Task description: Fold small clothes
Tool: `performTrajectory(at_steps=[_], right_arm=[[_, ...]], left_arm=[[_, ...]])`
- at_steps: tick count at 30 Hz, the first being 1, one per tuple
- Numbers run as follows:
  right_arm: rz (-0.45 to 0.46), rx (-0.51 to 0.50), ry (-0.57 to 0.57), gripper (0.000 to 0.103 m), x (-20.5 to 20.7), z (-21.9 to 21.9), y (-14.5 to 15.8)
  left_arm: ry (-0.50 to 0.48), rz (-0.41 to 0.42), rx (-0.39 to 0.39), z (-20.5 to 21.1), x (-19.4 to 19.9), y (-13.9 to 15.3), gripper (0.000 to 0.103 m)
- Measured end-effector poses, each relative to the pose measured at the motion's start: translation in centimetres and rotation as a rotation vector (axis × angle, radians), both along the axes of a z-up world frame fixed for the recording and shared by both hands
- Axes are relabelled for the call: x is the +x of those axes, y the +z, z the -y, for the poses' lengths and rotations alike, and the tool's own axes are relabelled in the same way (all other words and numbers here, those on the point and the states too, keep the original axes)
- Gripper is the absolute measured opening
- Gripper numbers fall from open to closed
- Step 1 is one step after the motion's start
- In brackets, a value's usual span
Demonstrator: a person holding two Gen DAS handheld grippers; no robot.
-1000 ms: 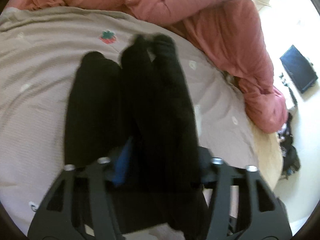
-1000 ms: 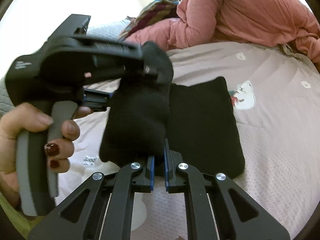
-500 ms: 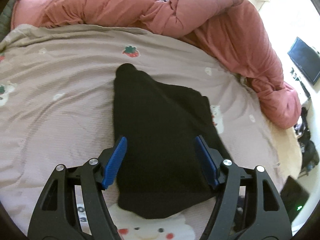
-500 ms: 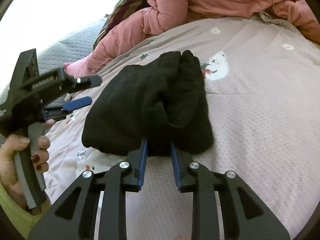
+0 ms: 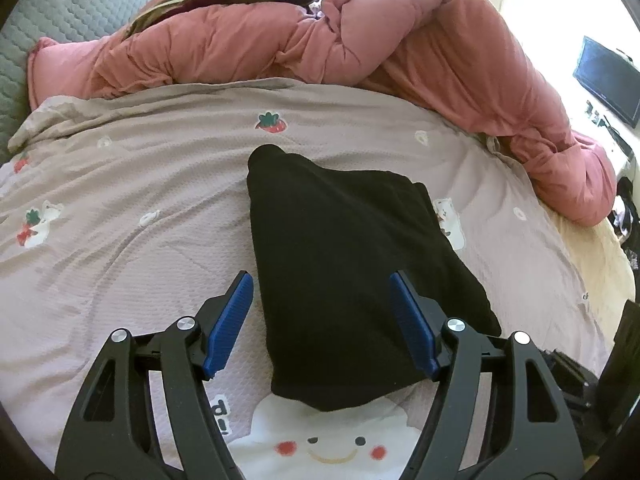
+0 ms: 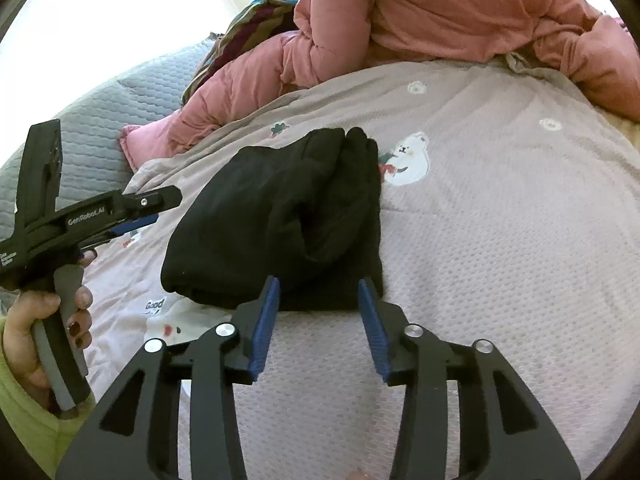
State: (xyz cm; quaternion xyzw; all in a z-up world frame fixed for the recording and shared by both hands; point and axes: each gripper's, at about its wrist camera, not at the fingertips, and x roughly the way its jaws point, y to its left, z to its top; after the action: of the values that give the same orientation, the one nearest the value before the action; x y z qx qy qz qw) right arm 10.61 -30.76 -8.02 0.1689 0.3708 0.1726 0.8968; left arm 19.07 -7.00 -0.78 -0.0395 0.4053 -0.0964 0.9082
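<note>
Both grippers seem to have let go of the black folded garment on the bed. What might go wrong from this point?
1. The black garment lies bunched: a loose roll on top with an open pocket. It may unfold by itself.
2. The right gripper, its fingers just opening, sits at the garment's near edge; pulling back carelessly may drag that edge.
3. The left gripper straddles the garment with open fingers, so a pad may catch the cloth.
</note>
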Motion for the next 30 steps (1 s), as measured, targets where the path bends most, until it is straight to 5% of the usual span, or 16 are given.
performTrajectory(at_steps=[15,23,30], right_arm=[[0.062,-0.045,0.018,0.059,0.9,-0.3,2.9],[0.043,-0.067,0.069,0.065,5.8,-1.5,4.5],[-0.067,-0.069,0.050,0.065,12.9,-1.8,3.6]], left_arm=[[0.023,0.004,0.049,-1.7,-1.3,-0.6,0.065],[0.039,-0.049,0.015,-3.5,-1.0,-2.6,0.067],[0.034,-0.058,-0.029,-3.6,0.1,-2.7,0.068]])
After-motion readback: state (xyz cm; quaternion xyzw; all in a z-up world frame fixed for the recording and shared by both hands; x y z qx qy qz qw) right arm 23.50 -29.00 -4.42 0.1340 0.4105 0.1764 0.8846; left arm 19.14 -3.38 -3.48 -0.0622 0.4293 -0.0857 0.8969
